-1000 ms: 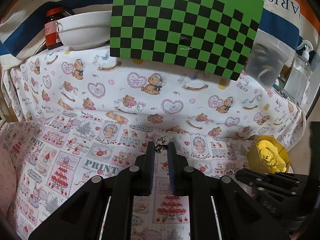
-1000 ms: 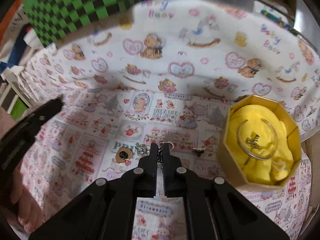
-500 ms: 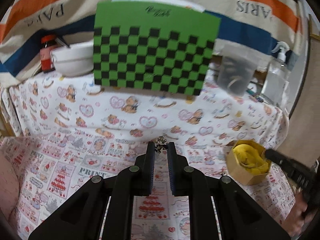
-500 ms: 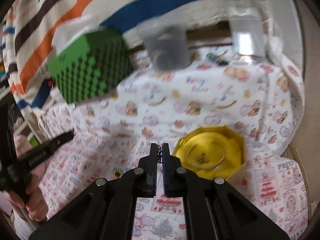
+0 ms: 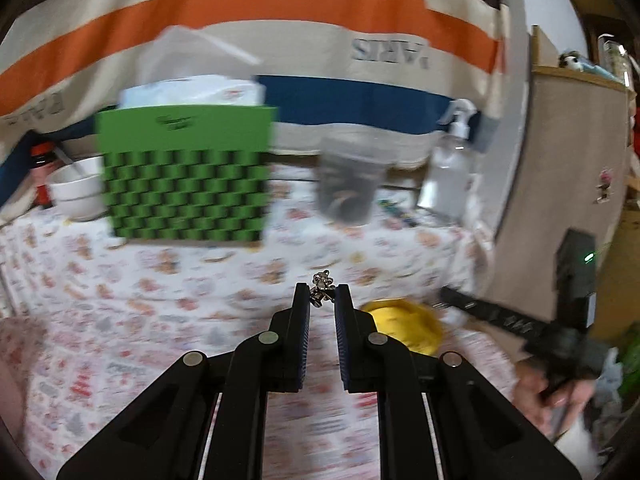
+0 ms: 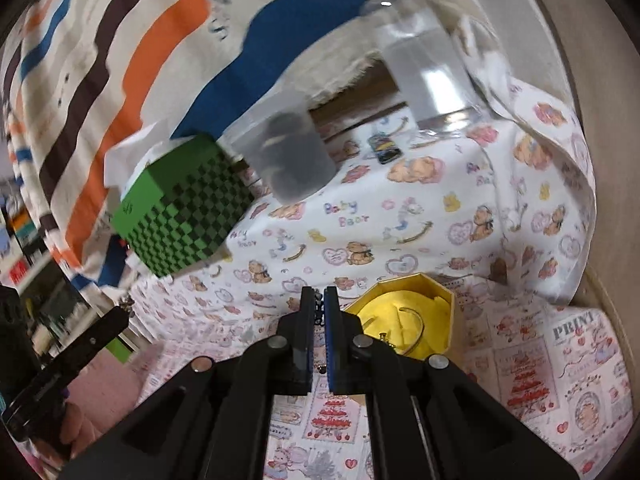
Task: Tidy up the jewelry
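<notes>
Silver metal glints between the tips of my left tool (image 5: pixel 322 295), which pinches a small charm (image 5: pixel 322 287) just as it did a second ago, only the whole view has lifted: the patterned cloth on the bench (image 5: pixel 168 280) sits lower and blurred, and more of the striped fabric (image 5: pixel 256 28) shows behind the green checkered box (image 5: pixel 184 184). My right tool (image 6: pixel 319 300) is nearly closed on a dark beaded piece (image 6: pixel 319 312), held above the cloth; a second ago it was down at the cloth among loose items. Its view has also tilted since then. The yellow octagonal box (image 6: pixel 448 320) now lies just right of its tips, with a thin bangle (image 6: pixel 416 328) inside on the yellow lining.
</notes>
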Available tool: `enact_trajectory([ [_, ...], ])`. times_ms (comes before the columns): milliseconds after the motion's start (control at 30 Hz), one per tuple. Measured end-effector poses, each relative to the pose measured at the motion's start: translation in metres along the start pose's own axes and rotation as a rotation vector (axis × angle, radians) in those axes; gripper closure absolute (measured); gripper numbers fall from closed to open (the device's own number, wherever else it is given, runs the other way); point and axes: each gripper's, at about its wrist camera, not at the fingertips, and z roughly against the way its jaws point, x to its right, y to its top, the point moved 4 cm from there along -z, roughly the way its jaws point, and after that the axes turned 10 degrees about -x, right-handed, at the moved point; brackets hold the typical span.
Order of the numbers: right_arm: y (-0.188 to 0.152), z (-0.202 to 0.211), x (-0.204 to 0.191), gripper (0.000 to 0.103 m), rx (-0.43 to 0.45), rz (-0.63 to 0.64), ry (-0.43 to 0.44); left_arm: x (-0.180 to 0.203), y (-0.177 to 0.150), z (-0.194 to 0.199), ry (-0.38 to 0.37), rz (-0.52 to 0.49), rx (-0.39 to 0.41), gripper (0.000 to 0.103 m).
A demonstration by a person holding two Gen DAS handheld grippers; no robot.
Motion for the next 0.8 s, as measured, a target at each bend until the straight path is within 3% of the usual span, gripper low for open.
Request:
enact_trajectory([
  [267,0.003,-0.016,0.036,0.099,-0.059,-0.115,0.007,0.058,0.019,-0.054,-0.089,-0.03,-0.096,0.092],
  [467,0.004,-0.013,0.045,0.099,-0.051,-0.132,0.003,0.082,0.023,-0.09,-0.045,-0.107,-0.13,0.092],
  [633,0.007,-0.013,0.059,0.097,-0.064,-0.184,0.042,0.089,0.021,-0.114,-0.088,-0.075,-0.187,0.091],
  [700,0.006,-0.016,0.065,0.097,-0.086,-0.218,0.075,0.088,0.019,-0.116,-0.101,-0.054,-0.195,0.074],
  [800,0.005,-0.019,0.069,0.092,-0.102,-0.245,0.101,0.082,0.019,-0.109,-0.094,-0.03,-0.165,0.066],
])
